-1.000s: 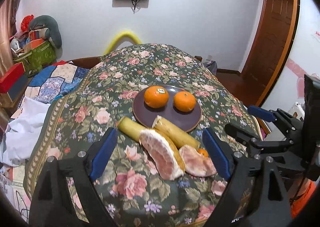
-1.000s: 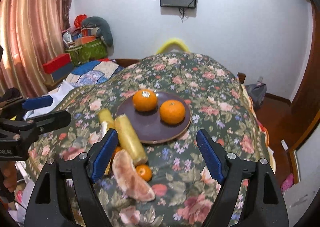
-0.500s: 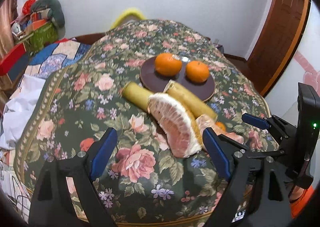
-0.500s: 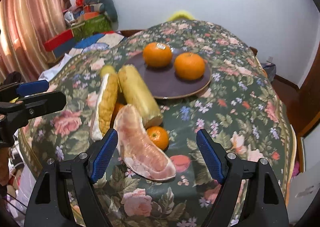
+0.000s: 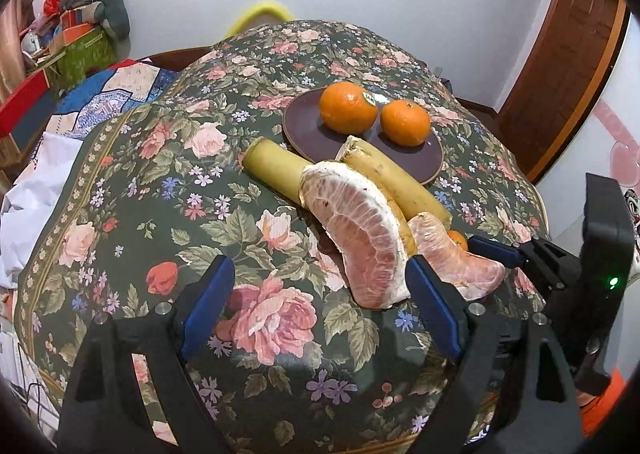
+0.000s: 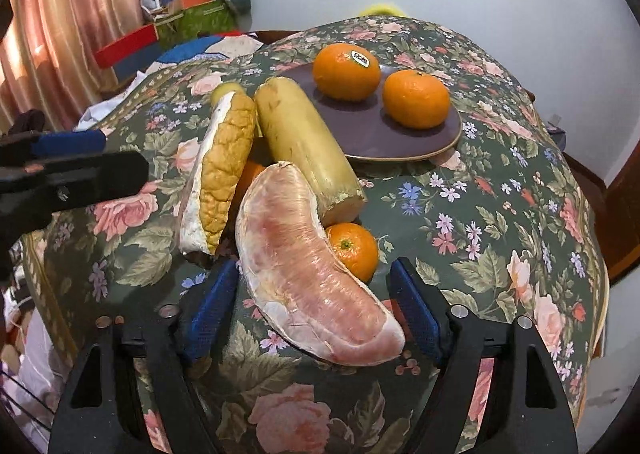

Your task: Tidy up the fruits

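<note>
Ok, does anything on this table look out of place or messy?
Yes. Only two oranges sit neatly on the plate. The rest is heaped beside it on the cloth: two pomelo wedges, two yellow stalks, one resting on the plate's rim, and a small orange wedged underneath. Nothing looks spilled.

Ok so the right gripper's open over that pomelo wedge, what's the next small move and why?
Probably lower the right gripper a little and close on the pomelo wedge. Its jaws already stand open on either side of the wedge, which lies on the cloth off the plate.
</note>
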The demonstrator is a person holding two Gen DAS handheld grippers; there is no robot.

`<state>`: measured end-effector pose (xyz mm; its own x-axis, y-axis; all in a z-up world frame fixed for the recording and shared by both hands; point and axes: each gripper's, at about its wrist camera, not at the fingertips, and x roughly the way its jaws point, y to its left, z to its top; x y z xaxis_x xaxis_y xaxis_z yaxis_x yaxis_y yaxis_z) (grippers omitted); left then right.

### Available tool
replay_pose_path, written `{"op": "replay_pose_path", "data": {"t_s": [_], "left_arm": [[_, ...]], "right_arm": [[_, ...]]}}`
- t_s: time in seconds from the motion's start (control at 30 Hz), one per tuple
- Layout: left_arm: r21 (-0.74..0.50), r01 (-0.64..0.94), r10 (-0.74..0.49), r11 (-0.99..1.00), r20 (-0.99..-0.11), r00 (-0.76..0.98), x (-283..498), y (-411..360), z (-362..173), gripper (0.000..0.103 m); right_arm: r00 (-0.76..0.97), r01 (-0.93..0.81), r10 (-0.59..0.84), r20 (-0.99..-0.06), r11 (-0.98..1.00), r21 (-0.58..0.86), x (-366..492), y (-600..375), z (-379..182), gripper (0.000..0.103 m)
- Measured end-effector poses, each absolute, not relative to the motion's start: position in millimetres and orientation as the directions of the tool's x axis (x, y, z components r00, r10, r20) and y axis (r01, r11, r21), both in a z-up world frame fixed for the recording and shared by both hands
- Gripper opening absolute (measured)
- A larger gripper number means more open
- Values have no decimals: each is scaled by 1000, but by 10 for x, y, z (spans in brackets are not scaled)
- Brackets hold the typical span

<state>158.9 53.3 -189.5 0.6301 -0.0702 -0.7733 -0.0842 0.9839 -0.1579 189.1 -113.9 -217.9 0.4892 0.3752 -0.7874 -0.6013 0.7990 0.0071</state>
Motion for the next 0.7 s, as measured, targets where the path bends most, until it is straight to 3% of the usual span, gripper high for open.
{"op": "replay_pose_path", "data": {"t_s": [0.03, 0.7], "left_arm": [[-159, -85, -71, 984, -775, 628, 1601, 529, -1904, 88], [-194, -72, -110, 978, -784, 611, 1886, 380, -2031, 88]], "right_arm": [[474, -609, 393, -788, 792, 29, 1902, -1158, -2171, 64], [544, -562, 444, -712, 823, 84, 1976, -1506, -1955, 60]]}}
